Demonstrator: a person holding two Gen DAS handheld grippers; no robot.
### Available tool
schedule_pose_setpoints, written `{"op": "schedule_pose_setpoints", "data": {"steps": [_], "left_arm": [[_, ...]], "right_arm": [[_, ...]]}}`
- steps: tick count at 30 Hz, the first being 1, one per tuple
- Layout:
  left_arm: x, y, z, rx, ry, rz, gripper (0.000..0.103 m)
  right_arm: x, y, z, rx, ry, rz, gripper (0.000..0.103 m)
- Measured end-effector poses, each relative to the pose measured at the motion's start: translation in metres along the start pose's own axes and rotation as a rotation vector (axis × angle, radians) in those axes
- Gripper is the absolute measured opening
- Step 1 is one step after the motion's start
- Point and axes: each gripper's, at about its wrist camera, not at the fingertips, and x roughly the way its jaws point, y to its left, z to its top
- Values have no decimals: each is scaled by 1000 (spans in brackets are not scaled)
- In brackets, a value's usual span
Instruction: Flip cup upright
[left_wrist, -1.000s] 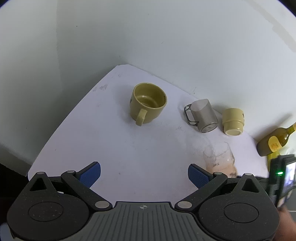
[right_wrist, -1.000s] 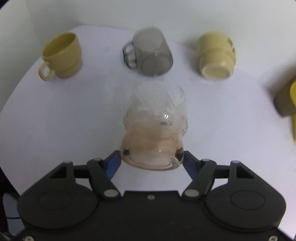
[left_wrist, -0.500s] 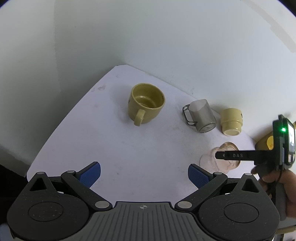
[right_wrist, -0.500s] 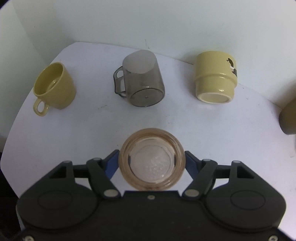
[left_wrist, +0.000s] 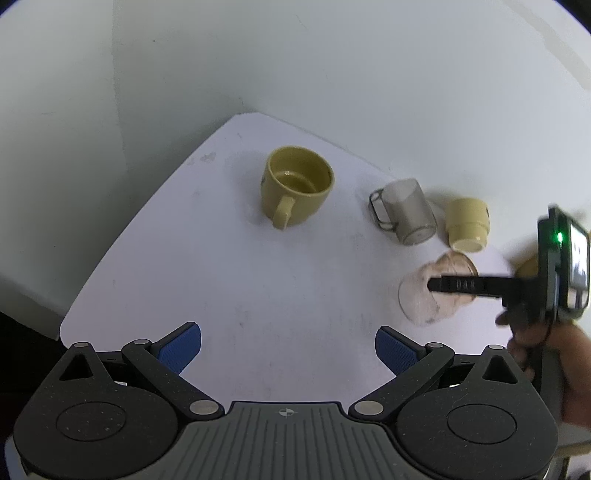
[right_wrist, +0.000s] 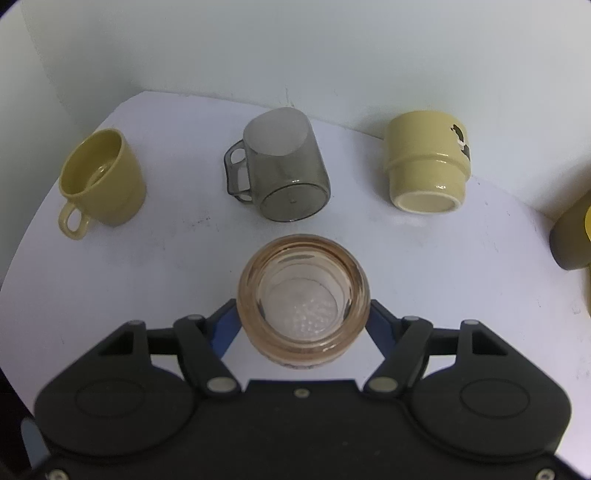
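My right gripper is shut on a clear amber-tinted glass cup, its blue pads on both sides of it. The cup's mouth faces my right wrist camera and its dimpled bottom points at the white table. In the left wrist view the same glass hangs tilted in the right gripper at the right, a little above the table. My left gripper is open and empty over the near part of the table.
A yellow mug stands upright at the left. A grey transparent mug and a pale yellow cup stand upside down along the back wall. A dark olive bottle lies at the right edge.
The right gripper has turned the glass from bottom-up to mouth towards its camera and lifted it slightly. The left gripper has stayed nearly still.
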Motion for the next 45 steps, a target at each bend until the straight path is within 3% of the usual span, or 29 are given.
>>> {"op": "schedule_pose_setpoints", "data": {"steps": [2,5,6,10,14,17,21,24,26,34,45], "left_arm": [[-2,-5,1,12,2,2,102],[-6,-19,5,13,0,8,103],[-7,-20,5,13,0,8,103],[-27,-61,12,16,-13,31,103],[-44,-90,11,16,-23,68,103],[-53,-114,3,30,-4,97,103],[-62,-138,-15,4,8,145,103],[-67,-147,-32,-58,3,183,103],[-66,-150,-36,-47,19,179,103],[-67,-155,-33,-30,-21,230,103],[-60,-150,-18,-34,-34,245,103]], "right_arm": [[-24,-5,-1,25,-66,-11,91],[-60,-14,-6,25,-118,36,93],[-66,-15,-6,24,-124,39,102],[-130,-36,-17,19,-174,82,103],[-167,-53,-26,25,-115,81,103],[-182,-58,-39,-12,-99,23,103],[-190,-60,-57,-63,-129,3,103],[-187,-62,-65,-44,-110,28,101],[-186,-65,-66,-68,-96,24,101],[-184,-54,-62,-133,-109,7,101],[-179,-53,-52,-156,-104,32,102]]}}
